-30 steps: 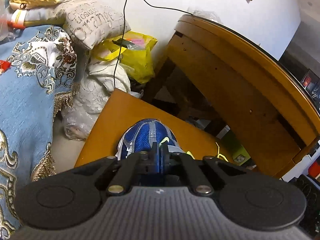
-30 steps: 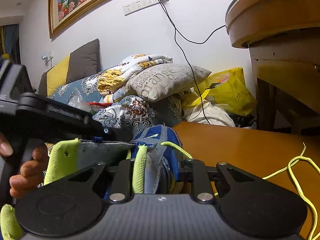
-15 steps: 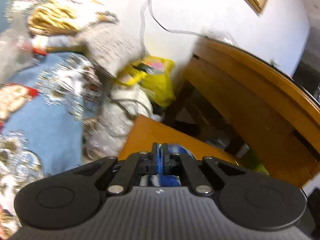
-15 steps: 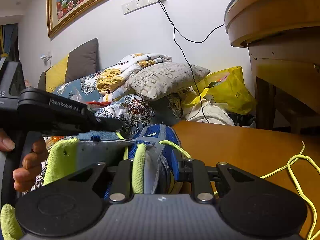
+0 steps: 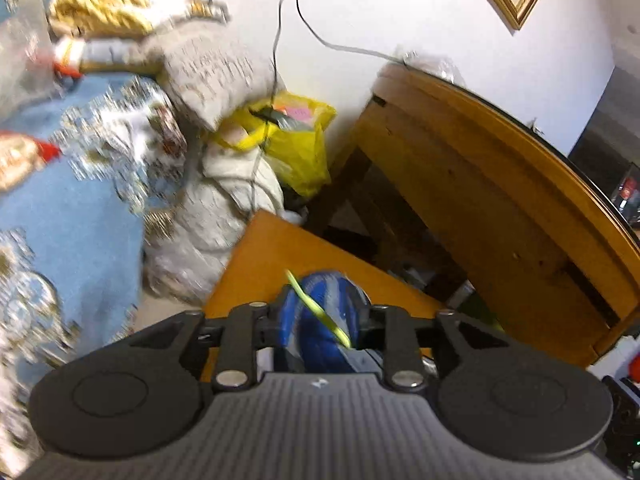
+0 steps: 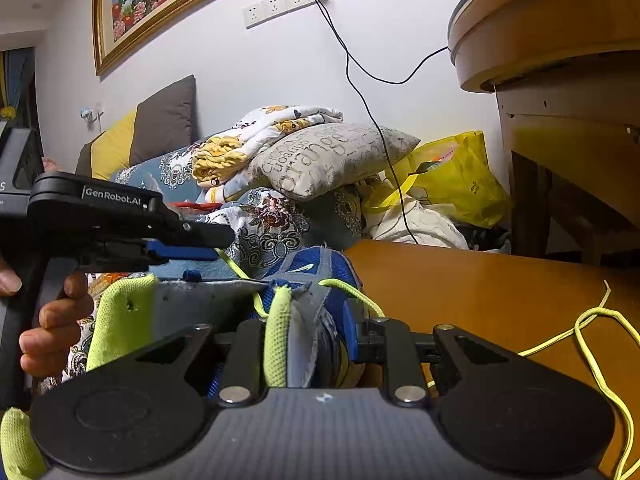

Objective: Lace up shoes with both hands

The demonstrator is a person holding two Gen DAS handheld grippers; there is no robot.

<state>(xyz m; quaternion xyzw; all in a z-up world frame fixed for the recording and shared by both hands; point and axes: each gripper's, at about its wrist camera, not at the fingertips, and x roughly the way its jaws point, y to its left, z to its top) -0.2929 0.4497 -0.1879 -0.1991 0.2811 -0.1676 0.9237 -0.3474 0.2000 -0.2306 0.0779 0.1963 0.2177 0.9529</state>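
Observation:
A blue sneaker point(image 6: 320, 268) with a yellow-green tongue point(image 6: 276, 328) stands on a low orange table point(image 6: 480, 288). My right gripper point(image 6: 312, 336) is clamped on the shoe's upper, tongue and grey eyelet flap between its fingers. The yellow-green lace point(image 6: 352, 292) loops out of an eyelet, and its loose end point(image 6: 592, 320) lies on the table at right. My left gripper point(image 5: 324, 320) hovers over the shoe's toe point(image 5: 320, 300), jaws apart, with a lace strand point(image 5: 316, 308) crossing the gap. In the right wrist view the left gripper point(image 6: 200, 240) sits above the shoe opening, held by a hand point(image 6: 52, 320).
A sofa with piled cushions point(image 6: 332, 156) and bedding lies behind the low table. A yellow bag point(image 6: 456, 176) and white bundle point(image 6: 416, 220) sit by the wall. A tall round wooden table point(image 5: 500, 184) overhangs at right. A black cable point(image 6: 360, 92) hangs from the wall sockets.
The left gripper was shut above the shoe and now stands open, raised a little, with the lace across its gap. The right gripper and shoe have stayed put.

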